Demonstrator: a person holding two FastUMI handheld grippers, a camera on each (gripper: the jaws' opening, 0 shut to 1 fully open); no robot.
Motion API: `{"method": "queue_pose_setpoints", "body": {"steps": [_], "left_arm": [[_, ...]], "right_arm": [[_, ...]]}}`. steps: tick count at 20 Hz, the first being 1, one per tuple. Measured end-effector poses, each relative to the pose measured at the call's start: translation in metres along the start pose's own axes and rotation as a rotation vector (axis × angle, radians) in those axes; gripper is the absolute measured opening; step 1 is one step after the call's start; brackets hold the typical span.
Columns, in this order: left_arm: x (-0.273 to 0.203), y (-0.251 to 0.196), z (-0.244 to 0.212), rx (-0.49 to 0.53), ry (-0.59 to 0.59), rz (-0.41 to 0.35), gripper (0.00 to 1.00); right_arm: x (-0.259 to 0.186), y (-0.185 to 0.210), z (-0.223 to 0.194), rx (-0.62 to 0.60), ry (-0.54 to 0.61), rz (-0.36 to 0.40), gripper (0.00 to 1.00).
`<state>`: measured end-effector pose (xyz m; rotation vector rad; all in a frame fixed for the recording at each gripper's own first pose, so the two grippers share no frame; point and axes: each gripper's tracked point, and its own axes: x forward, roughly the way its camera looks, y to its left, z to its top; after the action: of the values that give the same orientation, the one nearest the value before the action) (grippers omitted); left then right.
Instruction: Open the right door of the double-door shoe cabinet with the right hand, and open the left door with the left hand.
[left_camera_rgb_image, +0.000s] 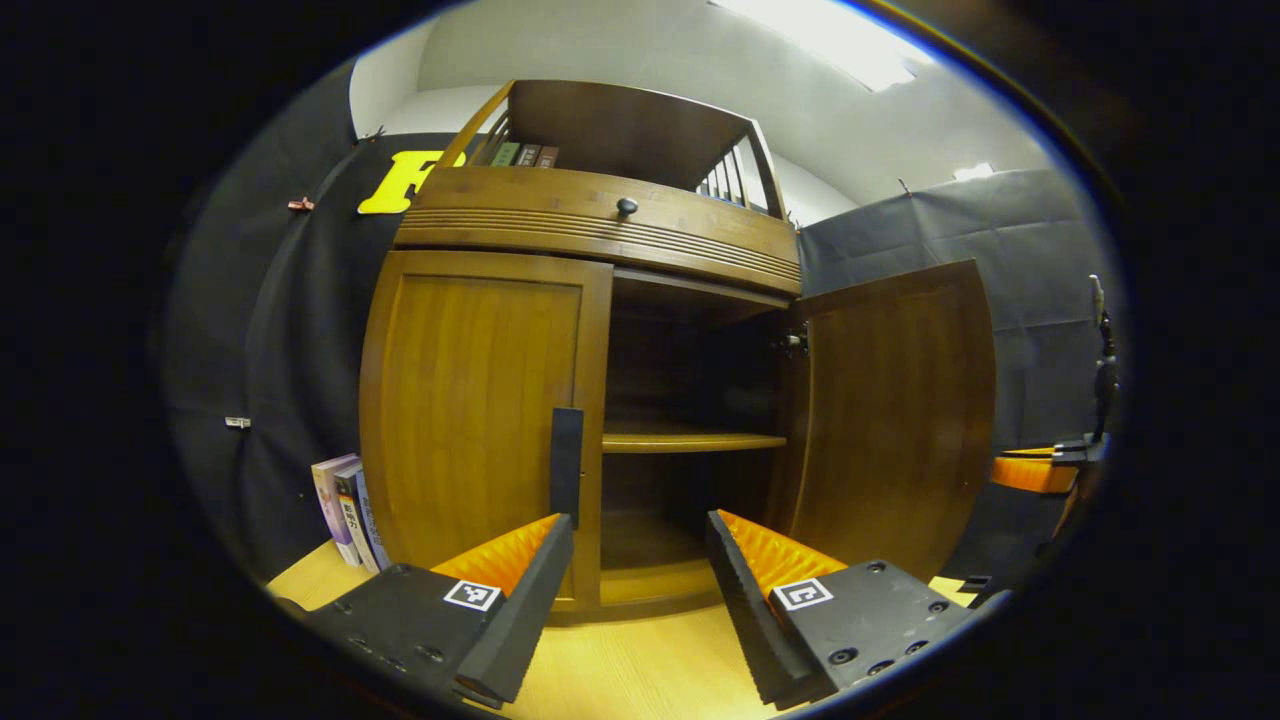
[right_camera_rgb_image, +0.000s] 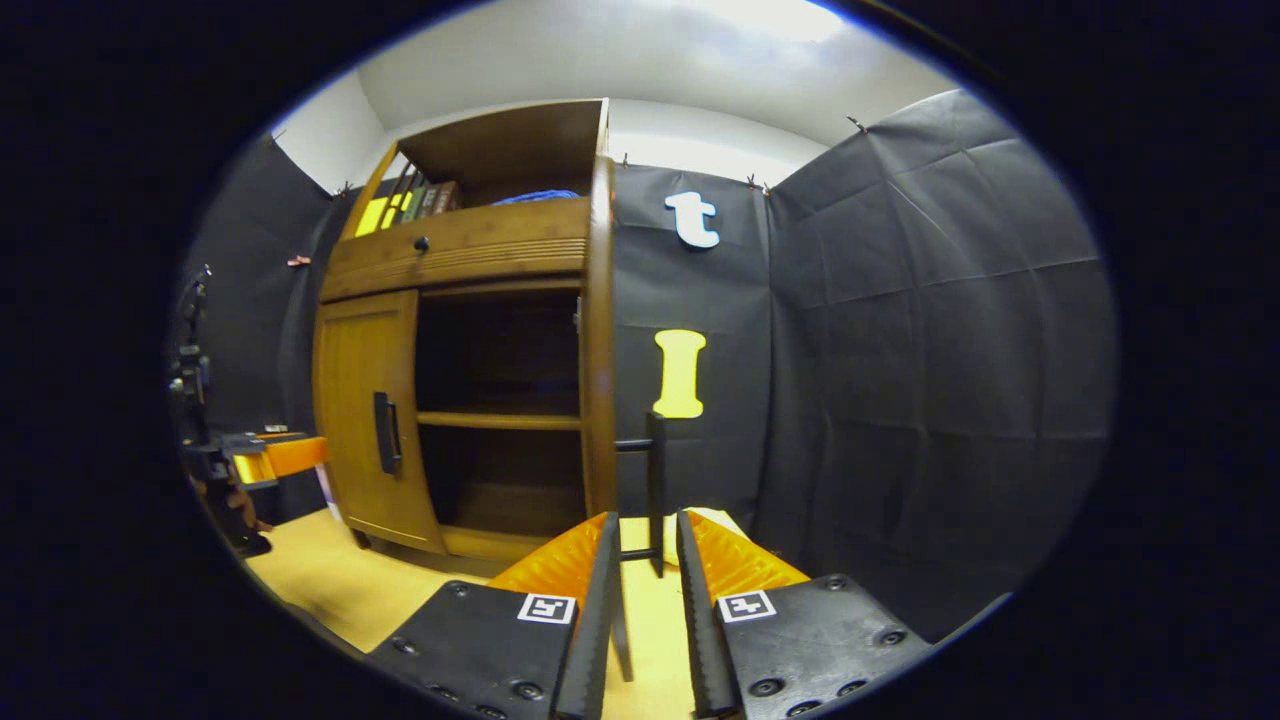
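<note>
Your right gripper (right_camera_rgb_image: 645, 545) has its fingers pinched on the right door's handle (right_camera_rgb_image: 655, 480), door swung wide; your left gripper (left_camera_rgb_image: 640, 550) gapes before the closed left door (left_camera_rgb_image: 470, 420), handle (left_camera_rgb_image: 566, 465) unheld.

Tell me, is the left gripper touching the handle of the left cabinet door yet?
Apart. In the left gripper view the left gripper is open, and the left door handle stands above and beyond its fingers, neither pressing on it.
</note>
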<state>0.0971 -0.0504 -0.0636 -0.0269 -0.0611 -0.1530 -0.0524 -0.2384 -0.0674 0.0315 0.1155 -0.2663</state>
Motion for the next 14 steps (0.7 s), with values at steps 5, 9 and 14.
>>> {"method": "queue_pose_setpoints", "body": {"steps": [5,9,14], "left_arm": [[0.045,0.031,0.0,0.033,-0.037,0.055,0.84],[0.088,0.048,-0.003,0.094,-0.042,0.083,0.81],[0.133,0.05,-0.023,0.126,0.006,0.082,0.81]], "right_arm": [[-0.02,0.069,0.012,0.02,-0.032,0.18,0.87],[-0.025,0.099,0.019,0.03,-0.033,0.273,0.97],[-0.023,0.103,0.02,-0.004,-0.037,0.271,0.99]]}}
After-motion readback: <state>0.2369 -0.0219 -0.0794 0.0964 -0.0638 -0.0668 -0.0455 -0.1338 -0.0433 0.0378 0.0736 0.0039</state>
